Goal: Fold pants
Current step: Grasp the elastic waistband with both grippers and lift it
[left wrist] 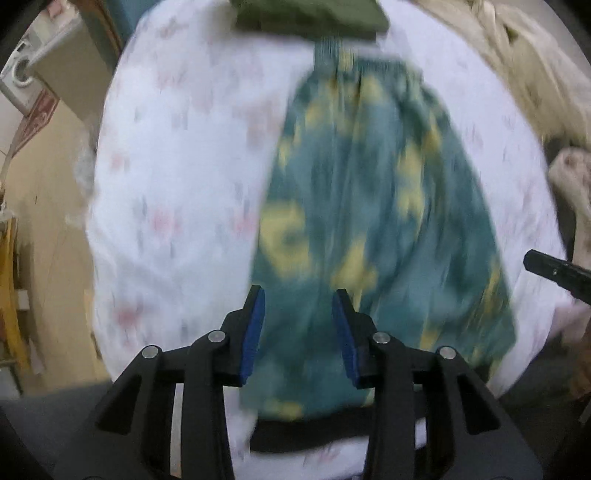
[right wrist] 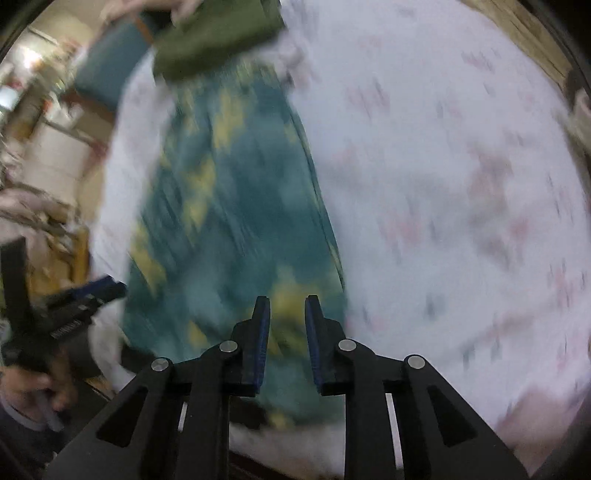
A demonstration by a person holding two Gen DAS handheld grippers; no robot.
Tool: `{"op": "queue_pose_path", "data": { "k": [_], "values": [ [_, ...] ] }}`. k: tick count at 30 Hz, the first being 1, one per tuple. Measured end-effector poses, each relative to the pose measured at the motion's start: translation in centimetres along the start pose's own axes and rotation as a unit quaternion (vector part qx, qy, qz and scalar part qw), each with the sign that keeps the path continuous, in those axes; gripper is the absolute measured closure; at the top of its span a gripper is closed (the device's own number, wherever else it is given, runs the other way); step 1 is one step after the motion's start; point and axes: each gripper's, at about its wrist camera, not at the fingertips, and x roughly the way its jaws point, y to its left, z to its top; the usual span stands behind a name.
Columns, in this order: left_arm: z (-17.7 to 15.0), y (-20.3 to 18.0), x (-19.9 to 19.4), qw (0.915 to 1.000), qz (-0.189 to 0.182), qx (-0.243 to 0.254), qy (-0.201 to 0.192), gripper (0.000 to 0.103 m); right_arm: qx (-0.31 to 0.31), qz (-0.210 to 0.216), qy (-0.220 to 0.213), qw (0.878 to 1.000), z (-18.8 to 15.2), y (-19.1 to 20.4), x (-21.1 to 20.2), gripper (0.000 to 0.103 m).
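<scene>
Teal-and-yellow pants (left wrist: pixel 373 206) lie lengthwise, frame centre, on white floral sheet (left wrist: pixel 177 177); folded olive garment (left wrist: pixel 310 14) at top edge. Left gripper (left wrist: pixel 298 295) jaws spread, empty, above hem. Right gripper (right wrist: pixel 287 301) jaws parted, empty.

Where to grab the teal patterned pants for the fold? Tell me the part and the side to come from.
Probably grip the teal pants at the near hem, one corner per tongs, coming from the near edge of the white sheet. They lie lengthwise, waistband far by the green folded cloth. Left tongs and right tongs are open above that end.
</scene>
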Motion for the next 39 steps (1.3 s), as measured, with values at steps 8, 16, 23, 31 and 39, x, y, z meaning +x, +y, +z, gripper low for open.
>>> {"op": "queue_pose_path", "data": {
  "k": [8,16,23,31,39],
  "values": [
    [9.7,-2.4,4.1,0.9961,-0.044,0.061,-0.047,0.095,-0.060,0.043,-0.046,0.996,8.8,4.6,4.7,0.081],
    [11.9,-2.3,10.0,0.9967,-0.055,0.060,-0.007,0.095,-0.078,0.017,-0.008,0.997,12.6,4.5,11.8,0.090],
    [12.5,-2.4,10.5,0.9965,-0.059,0.058,0.000,0.095,-0.029,-0.062,-0.001,0.998,14.2,-1.0,12.0,0.103],
    [13.8,-0.5,7.3,0.9950,-0.100,-0.010,0.007,0.094,0.010,0.029,-0.046,0.998,16.1,-3.3,8.8,0.095],
    [19.6,1.1,7.2,0.9937,-0.102,-0.031,-0.035,0.048,0.011,0.116,-0.052,0.992,19.9,-2.3,9.6,0.042]
  ]
}}
